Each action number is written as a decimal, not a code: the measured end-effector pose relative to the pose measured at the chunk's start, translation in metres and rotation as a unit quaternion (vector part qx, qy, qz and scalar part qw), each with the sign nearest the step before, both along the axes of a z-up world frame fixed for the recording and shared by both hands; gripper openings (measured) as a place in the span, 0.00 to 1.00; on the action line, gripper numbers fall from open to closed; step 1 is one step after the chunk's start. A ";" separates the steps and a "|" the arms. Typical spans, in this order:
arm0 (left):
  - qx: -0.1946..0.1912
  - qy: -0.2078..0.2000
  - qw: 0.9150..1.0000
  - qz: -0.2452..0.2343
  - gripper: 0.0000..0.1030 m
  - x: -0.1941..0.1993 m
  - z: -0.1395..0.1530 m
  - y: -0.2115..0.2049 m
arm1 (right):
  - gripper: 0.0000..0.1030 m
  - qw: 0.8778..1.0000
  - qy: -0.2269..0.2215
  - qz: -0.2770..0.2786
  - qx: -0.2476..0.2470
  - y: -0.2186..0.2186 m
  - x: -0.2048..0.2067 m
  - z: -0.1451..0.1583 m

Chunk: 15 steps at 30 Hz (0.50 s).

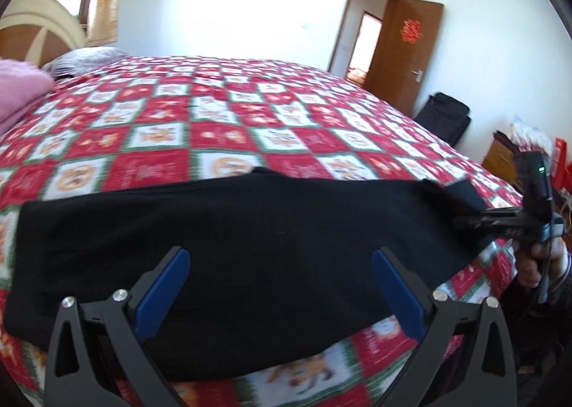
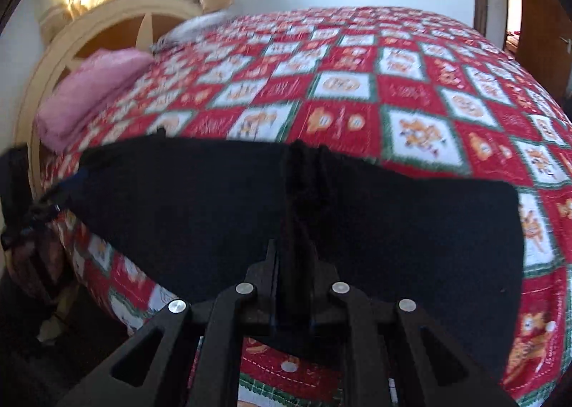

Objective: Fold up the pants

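Black pants [image 1: 232, 239] lie spread across the near edge of a bed with a red, white and green patterned quilt [image 1: 221, 128]. My left gripper [image 1: 280, 256] is open, its blue pads [image 1: 164, 292] wide apart just above the pants. My right gripper [image 2: 295, 253] is shut on a bunched fold of the pants [image 2: 411, 228] and lifts it a little. It also shows in the left wrist view [image 1: 464, 219], pinching the pants' right end. The left gripper shows dimly at the far left of the right wrist view [image 2: 53, 192].
A pink folded blanket [image 2: 89, 88] and a grey pillow [image 1: 85, 58] lie by the cream headboard [image 2: 107, 24]. A brown door [image 1: 404, 49] stands open at the back right, with a black bag [image 1: 443, 117] and clutter on a wooden stand [image 1: 500, 156] beside the bed.
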<state>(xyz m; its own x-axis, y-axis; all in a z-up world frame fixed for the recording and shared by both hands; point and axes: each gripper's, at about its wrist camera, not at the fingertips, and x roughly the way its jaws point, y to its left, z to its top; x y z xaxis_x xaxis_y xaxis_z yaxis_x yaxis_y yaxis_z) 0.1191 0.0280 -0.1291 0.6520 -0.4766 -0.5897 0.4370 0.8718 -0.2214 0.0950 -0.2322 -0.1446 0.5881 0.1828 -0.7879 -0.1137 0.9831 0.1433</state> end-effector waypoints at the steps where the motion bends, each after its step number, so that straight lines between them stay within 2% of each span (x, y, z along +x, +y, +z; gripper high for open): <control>1: 0.001 0.000 1.000 -0.009 1.00 0.000 0.001 -0.009 | 0.17 1.000 0.009 0.005 -0.002 0.002 0.000 -0.005; 2: 0.000 0.000 1.000 -0.019 1.00 0.000 0.002 -0.017 | 0.19 1.000 0.015 0.014 0.000 0.002 0.000 -0.007; 4: -0.004 0.003 0.999 -0.044 1.00 0.002 0.005 -0.038 | 0.40 0.999 0.017 0.030 0.027 0.001 -0.005 -0.005; 6: -0.008 0.007 0.998 -0.067 1.00 0.002 0.008 -0.058 | 0.41 0.995 0.017 0.060 0.076 -0.002 -0.015 0.000; 9: -0.008 0.011 0.995 -0.099 1.00 0.003 0.011 -0.087 | 0.41 0.994 -0.001 0.072 0.087 -0.009 -0.032 0.007; 12: -0.003 0.019 0.992 -0.127 1.00 0.003 0.012 -0.117 | 0.41 0.994 -0.014 0.043 0.099 -0.030 -0.042 0.006; 15: 0.010 0.015 0.991 -0.129 1.00 0.004 0.014 -0.138 | 0.41 0.993 -0.018 0.002 0.118 -0.047 -0.043 0.001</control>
